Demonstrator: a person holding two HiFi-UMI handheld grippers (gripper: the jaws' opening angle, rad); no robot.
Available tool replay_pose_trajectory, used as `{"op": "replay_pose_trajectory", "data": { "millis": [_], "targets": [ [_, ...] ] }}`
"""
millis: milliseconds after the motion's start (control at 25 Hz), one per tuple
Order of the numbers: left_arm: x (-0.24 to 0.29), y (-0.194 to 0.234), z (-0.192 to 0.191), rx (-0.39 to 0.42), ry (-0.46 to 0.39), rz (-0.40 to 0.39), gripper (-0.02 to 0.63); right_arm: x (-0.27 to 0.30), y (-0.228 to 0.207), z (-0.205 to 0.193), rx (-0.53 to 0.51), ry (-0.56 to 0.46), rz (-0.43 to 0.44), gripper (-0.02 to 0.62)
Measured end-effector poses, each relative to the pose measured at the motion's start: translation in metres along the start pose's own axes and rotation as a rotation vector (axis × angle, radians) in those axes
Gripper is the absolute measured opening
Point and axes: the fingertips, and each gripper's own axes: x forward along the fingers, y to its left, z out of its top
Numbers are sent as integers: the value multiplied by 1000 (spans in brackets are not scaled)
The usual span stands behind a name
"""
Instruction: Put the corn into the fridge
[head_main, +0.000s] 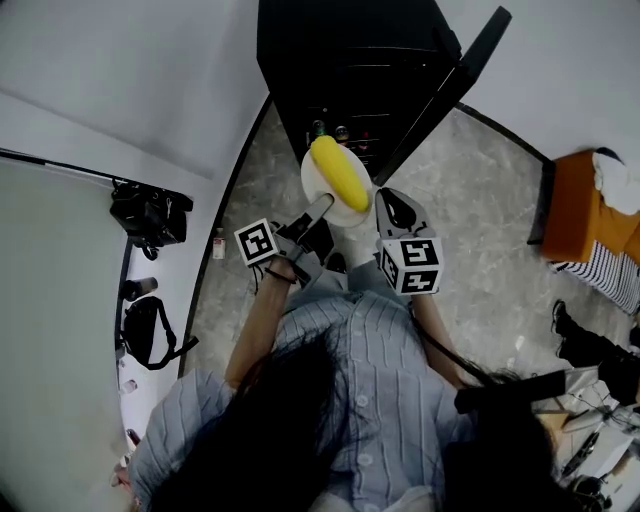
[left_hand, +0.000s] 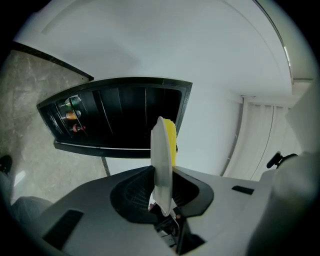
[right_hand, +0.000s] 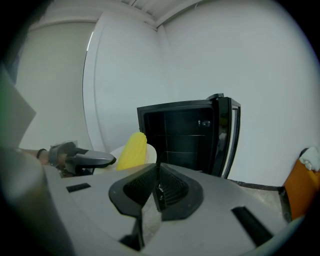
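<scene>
On a white plate (head_main: 312, 182) lies bright yellow corn (head_main: 339, 171).

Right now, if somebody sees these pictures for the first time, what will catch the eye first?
The bright yellow corn stands out first. It lies on a white plate that the left tool grips by the rim. Just ahead stands the black fridge with its door open. The right tool is shut and empty, beside the plate.
</scene>
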Motion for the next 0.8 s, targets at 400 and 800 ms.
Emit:
{"op": "replay_pose_trajectory", "data": {
  "millis": [400, 800],
  "targets": [
    [12, 25, 28, -14, -26, 39, 71, 10, -23, -11, 33, 42, -32, 30],
    [40, 73, 57, 11, -75, 108, 71, 57, -63, -32, 28, 77, 11, 29]
  ]
}}
